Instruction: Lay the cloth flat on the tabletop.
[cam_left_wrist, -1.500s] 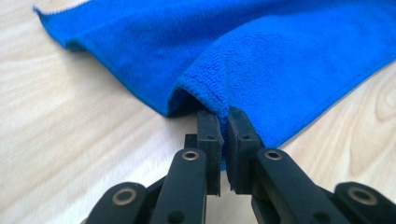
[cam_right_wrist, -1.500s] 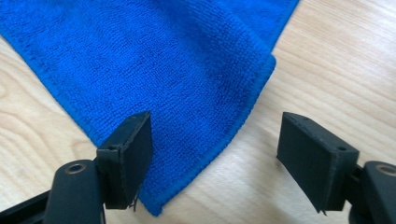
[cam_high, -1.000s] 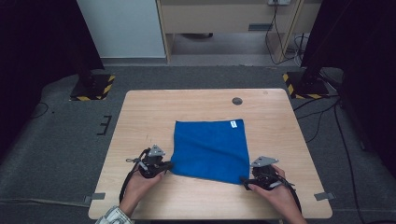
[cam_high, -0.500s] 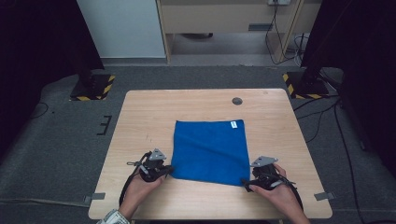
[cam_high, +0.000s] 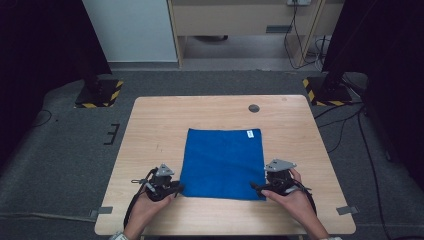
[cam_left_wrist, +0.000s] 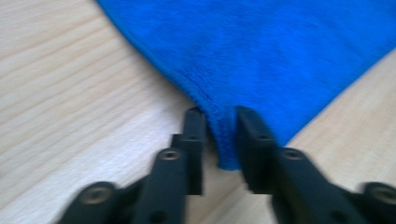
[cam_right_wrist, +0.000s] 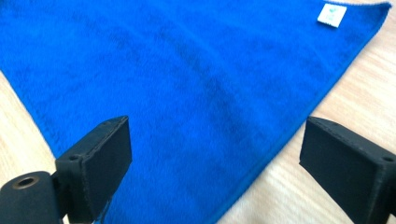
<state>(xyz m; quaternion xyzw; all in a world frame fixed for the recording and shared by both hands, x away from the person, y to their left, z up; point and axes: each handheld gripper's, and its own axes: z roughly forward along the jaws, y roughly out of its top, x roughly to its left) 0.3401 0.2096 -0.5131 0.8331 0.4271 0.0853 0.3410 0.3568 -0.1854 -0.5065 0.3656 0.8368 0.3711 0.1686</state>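
On the table (cam_high: 150, 130), both grippers have drawn the blue cloth (cam_high: 222, 162) nearer.

The high view looks forward and down over the whole table (cam_high: 150, 120) from afar, while both gripper views sit close above the shared blue cloth (cam_high: 222, 162), facing its near corners.

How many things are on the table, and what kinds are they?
Blue cloth: 1
Grippers: 2, the left gripper and the right gripper
White tag on the cloth: 1
Dark round spot in the table: 1
Total: 5
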